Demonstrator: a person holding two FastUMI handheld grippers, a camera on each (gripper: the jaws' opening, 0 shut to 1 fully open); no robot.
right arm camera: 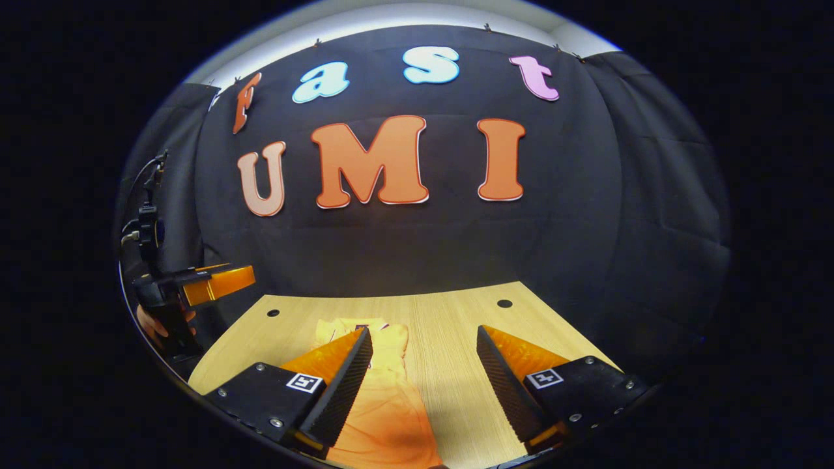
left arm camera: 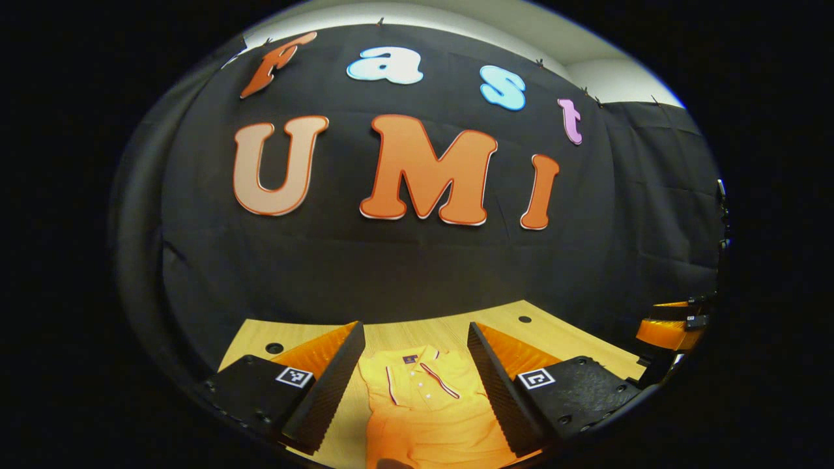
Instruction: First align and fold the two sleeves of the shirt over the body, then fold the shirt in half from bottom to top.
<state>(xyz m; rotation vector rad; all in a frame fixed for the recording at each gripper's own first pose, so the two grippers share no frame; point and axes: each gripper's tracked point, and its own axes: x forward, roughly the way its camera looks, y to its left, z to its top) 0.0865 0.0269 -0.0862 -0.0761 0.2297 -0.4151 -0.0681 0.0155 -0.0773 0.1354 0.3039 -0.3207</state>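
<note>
Shirt: your orange polo shirt (left arm camera: 427,404) lies flat on the wooden table (left arm camera: 554,335), collar toward the far edge and body running back toward you at the near edge. In the left gripper view you see the collar, the striped placket and its small buttons; the sleeves are not spread out to the sides there, and the body reads as a narrow strip.

Shirt, from your right hand: in the right gripper view the shirt (right arm camera: 391,417) sits left of the table's middle, with bare wood (right arm camera: 456,365) to its right as far as the right edge.

Left gripper: your left gripper (left arm camera: 416,384) hangs above the shirt with its jaws spread wide and nothing between them. The collar and chest show in the gap. Neither finger touches the cloth.

Right gripper: your right gripper (right arm camera: 423,384) is also spread wide and grips nothing. Its left finger (right arm camera: 342,384) stands in front of the shirt's right side, and its right finger is over bare table. Whether that left finger touches the fabric you cannot tell from here.

Other hand seen from afar: in the right gripper view your left gripper (right arm camera: 215,283) shows at the far left, raised above the table's left edge, with a hand (right arm camera: 159,322) under it.

Table: two small dark holes sit near the far corners (right arm camera: 504,303).
</note>
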